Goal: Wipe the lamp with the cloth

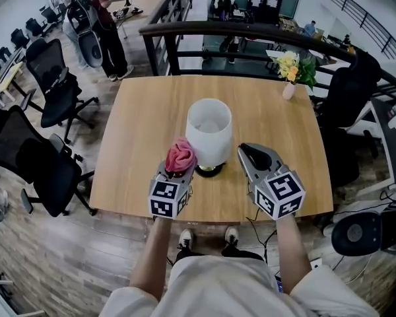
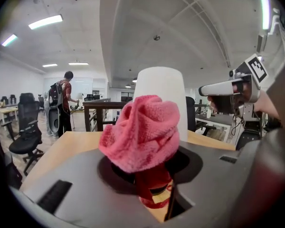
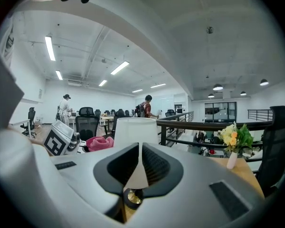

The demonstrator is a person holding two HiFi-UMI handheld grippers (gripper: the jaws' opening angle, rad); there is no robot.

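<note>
The lamp [image 1: 208, 132] stands upright on the table [image 1: 138, 111], just ahead of my left gripper [image 1: 179, 169] and slightly to its right. Its long axis is vertical. It has a plain white shade, narrower at the top, over a dark round base. My left jaws are clamped on the cloth [image 1: 181, 154], a pink terry wad just beside the shade's lower left. I cannot tell whether it touches. My right gripper [image 1: 243, 149], jaws together on nothing, sits just right of the base, so I judge the wipe is the left's job.

lamp [image 1: 208, 134] — blocks centre | vase [image 1: 289, 90] — far corner | table [image 1: 138, 131] flanks open
</note>
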